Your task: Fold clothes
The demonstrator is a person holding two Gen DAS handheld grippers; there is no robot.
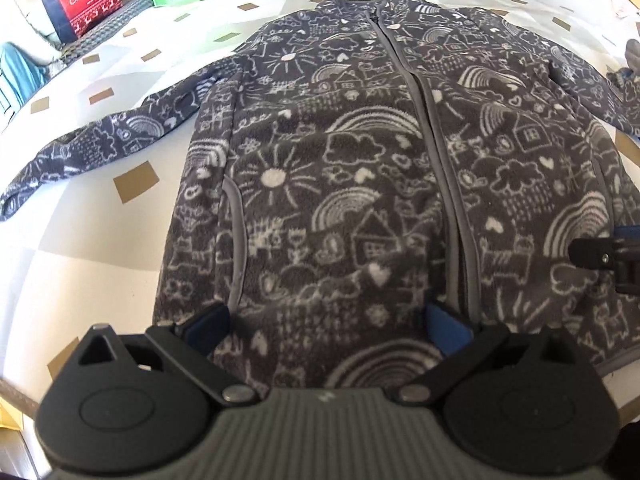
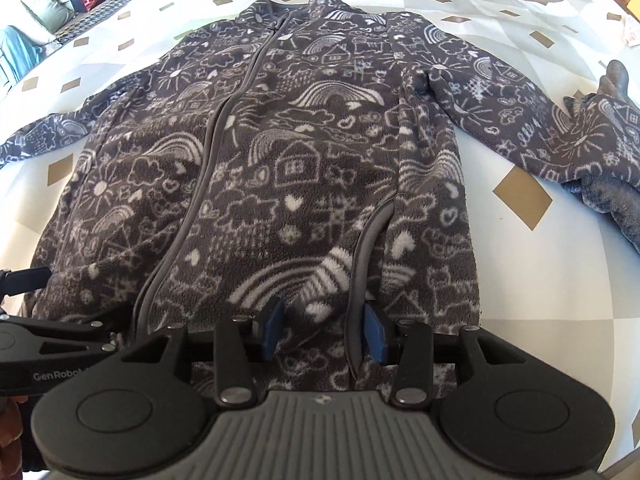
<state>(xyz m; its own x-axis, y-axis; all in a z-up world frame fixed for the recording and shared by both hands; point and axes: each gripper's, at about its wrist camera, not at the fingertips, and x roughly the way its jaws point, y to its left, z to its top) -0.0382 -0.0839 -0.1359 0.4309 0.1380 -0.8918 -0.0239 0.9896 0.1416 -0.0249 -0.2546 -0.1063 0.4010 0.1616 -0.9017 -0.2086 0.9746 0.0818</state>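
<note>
No fold was made yet: in the left wrist view the fleece jacket [image 1: 360, 184] lay flat, zipped, sleeves spread on the table [image 1: 80, 248], the left gripper [image 1: 328, 328] wide open over its hem. In the right wrist view the right gripper [image 2: 324, 332] stood partly open, straddling hem fleece, grip uncertain.

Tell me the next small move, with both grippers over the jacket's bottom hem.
Probably close both grippers on the hem. The jacket lies flat, zipped, sleeves spread, and the left gripper and right gripper both sit open with fleece between their pads, so neither holds anything yet.
</note>
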